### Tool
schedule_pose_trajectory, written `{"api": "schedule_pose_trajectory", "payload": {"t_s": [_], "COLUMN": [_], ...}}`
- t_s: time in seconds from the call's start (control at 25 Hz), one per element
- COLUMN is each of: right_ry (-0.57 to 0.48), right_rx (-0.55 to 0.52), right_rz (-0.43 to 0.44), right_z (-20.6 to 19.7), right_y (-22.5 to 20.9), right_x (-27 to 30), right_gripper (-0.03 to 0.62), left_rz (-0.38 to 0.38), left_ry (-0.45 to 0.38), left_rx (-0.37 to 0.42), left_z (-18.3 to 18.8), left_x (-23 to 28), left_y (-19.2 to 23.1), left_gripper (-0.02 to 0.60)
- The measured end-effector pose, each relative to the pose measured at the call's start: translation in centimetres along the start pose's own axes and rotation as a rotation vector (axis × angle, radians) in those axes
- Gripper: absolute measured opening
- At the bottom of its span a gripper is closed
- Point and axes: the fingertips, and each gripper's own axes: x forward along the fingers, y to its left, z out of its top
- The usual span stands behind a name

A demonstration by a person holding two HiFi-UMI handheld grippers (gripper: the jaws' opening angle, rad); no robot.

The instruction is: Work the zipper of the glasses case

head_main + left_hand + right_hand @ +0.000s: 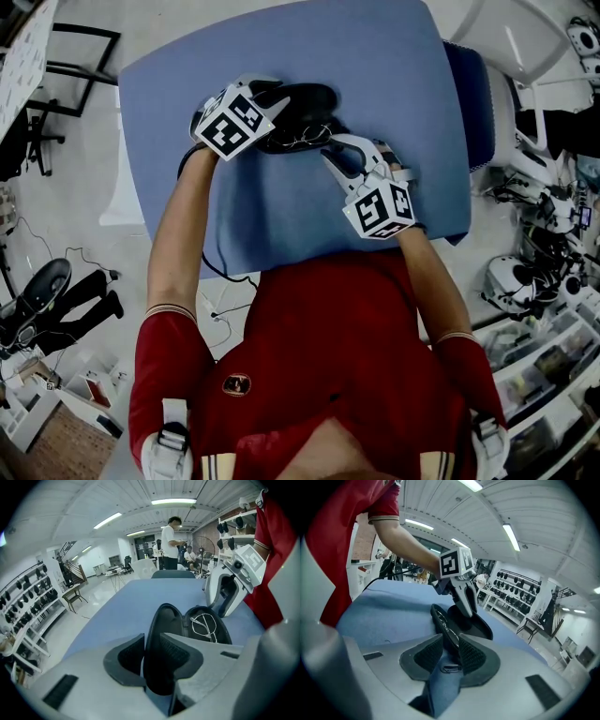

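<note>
A black glasses case lies open on the blue table, with wire-framed glasses in its lower half. My left gripper is at the case's left end. In the left gripper view the raised lid stands between my left gripper's pads, which grip it; the glasses lie in the half to the right. My right gripper is at the case's near right end. In the right gripper view its jaws stand apart around the case's end. The metal zipper pull lies loose between them.
A dark blue chair stands at the table's right edge. White machines and cluttered shelves fill the right side. In the left gripper view, people stand beyond the table's far end, with racks on the left.
</note>
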Motion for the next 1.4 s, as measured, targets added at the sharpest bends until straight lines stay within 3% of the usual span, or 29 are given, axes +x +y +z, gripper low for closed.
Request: {"api": "schedule_pose_trajectory", "payload": {"t_s": [0.12,0.68,1.4], "right_ry": [0.02,0.01,-0.051], "right_rx": [-0.033,-0.025,-0.002], "right_rz": [-0.006,0.001,-0.01], "right_z": [-0.3,-0.3,0.1], "right_y": [0.0,0.7,0.3], "right_x": [0.6,1.2,-0.7], "right_gripper": [0.08,0.075,0.078], "left_rz": [0.016,0.069,0.075], "left_ry": [-0.014,-0.118,-0.117], "left_rx": [0.006,0.037,0.022], "left_z": [0.2,1.7,1.0], "left_x": [-0.6,-4.9,-5.7], "left_y": [0.1,-3.7,-9.0], "left_gripper": [0.097,0.091,0.091]}}
